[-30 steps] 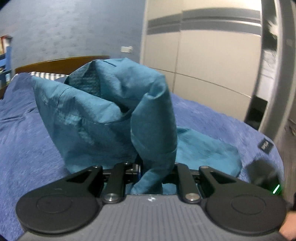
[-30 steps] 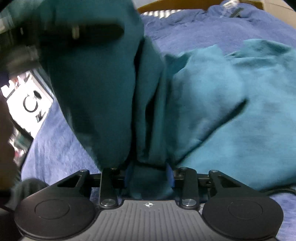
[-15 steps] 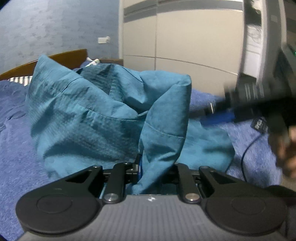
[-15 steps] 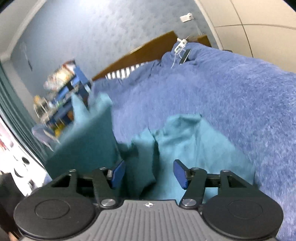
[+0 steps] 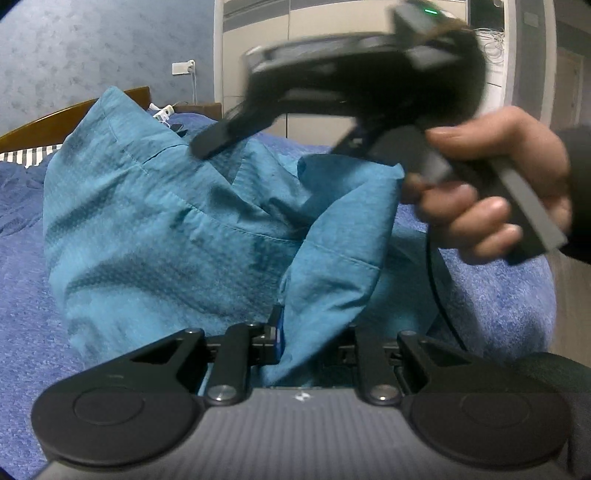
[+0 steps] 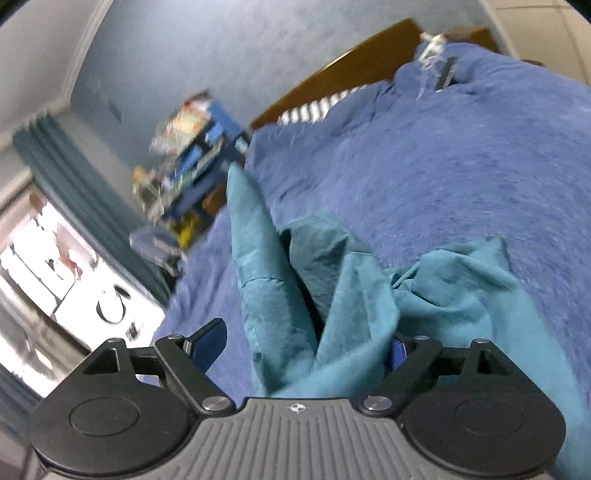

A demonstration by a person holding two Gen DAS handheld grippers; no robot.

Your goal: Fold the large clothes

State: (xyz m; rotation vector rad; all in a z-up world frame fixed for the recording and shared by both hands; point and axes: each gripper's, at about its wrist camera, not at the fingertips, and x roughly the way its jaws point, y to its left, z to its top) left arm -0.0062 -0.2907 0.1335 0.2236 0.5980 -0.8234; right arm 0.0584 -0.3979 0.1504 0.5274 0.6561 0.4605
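A large teal garment (image 5: 166, 229) lies bunched in a heap on the bed. My left gripper (image 5: 299, 339) is shut on a fold of it, which rises from the jaws. In the left wrist view a hand (image 5: 491, 206) holds the right gripper above the heap, blurred, with one of its fingers (image 5: 221, 140) over the cloth. In the right wrist view my right gripper (image 6: 303, 349) has its jaws wide and still opening. Loose folds of the garment (image 6: 332, 295) hang between them and drape against the right pad, not pinched.
A blue blanket (image 6: 443, 166) covers the bed, with a wooden headboard (image 5: 44, 125) at its far end. A black cable (image 5: 439, 295) hangs from the right gripper. A cluttered shelf (image 6: 192, 147) stands by the bed. A pale wardrobe (image 5: 332, 22) rises behind.
My right gripper went from shut on the garment to open, letting the cloth slip, and rose up over the heap. My left gripper kept its grip as the heap settled lower.
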